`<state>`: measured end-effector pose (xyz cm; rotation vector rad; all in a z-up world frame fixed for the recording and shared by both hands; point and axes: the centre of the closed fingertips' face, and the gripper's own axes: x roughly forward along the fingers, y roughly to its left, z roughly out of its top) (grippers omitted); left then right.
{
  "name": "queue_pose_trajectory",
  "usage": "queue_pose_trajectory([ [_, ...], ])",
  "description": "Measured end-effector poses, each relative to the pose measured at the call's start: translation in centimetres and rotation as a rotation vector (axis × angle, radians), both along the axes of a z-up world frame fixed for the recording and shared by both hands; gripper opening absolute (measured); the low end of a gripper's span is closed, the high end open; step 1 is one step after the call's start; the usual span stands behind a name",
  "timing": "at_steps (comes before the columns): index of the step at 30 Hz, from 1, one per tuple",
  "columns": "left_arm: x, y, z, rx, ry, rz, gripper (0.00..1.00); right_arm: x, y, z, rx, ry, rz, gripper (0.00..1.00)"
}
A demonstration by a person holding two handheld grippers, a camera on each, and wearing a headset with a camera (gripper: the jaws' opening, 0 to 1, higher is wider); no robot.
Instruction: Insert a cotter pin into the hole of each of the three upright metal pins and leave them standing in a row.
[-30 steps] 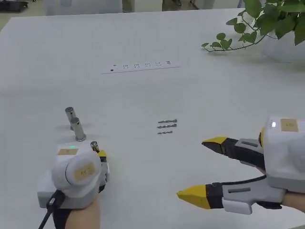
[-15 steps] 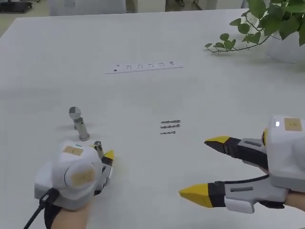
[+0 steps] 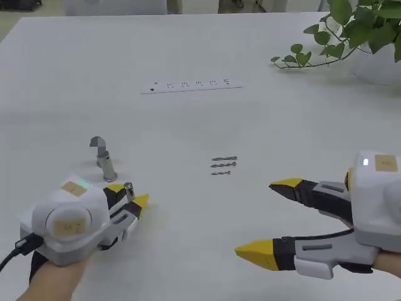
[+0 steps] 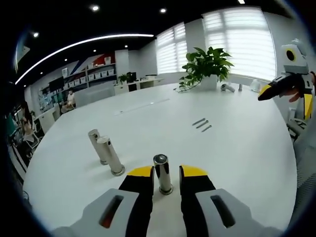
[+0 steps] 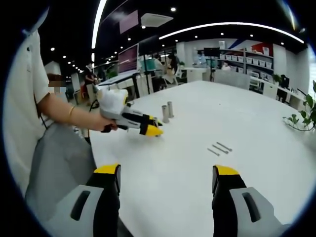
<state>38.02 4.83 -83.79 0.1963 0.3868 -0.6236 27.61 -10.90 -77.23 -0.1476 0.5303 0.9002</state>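
My left gripper (image 3: 128,194) brackets one upright metal pin (image 4: 162,173), jaws close on either side; whether they pinch it I cannot tell. Two more pins (image 3: 108,168) stand just beyond it, and three cotter pins (image 3: 223,165) lie well off to the right. My right gripper (image 3: 266,219) hangs wide apart, empty. The head view adds a power strip (image 3: 191,85) and a plant (image 3: 351,25).

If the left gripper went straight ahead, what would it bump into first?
Most likely the nearest metal pin. It stands upright between the open jaws of the left gripper, straight ahead of it.
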Motion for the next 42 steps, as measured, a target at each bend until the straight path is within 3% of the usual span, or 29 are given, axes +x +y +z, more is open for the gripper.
queue_pose_trajectory([
  [2, -0.1, -0.2, 0.0, 0.01, -0.008, -0.041, 0.18, 0.0, 0.0, -0.1, -0.005, 0.003, -0.001, 0.77],
  [5, -0.4, -0.3, 0.2, -0.015, -0.016, -0.074, 0.17, 0.1, 0.0, 0.0, -0.007, 0.004, 0.0, 0.77],
  [14, -0.7, 0.2, -0.2, -0.051, 0.001, -0.114, 0.14, 0.2, 0.2, 0.0, -0.022, 0.009, 0.004, 0.77],
  [24, -0.7, 0.6, -0.2, -0.039, -0.007, -0.146, 0.08, 0.0, 0.7, -0.2, -0.037, 0.02, 0.015, 0.77],
  [34, -0.6, 0.6, -0.2, -0.041, -0.006, -0.12, 0.07, 0.2, 1.0, -0.2, -0.042, 0.017, 0.02, 0.77],
  [42, -0.1, 1.0, -0.1, -0.065, 0.009, -0.021, 0.07, 0.0, 1.3, -0.2, -0.025, 0.007, 0.03, 0.73],
])
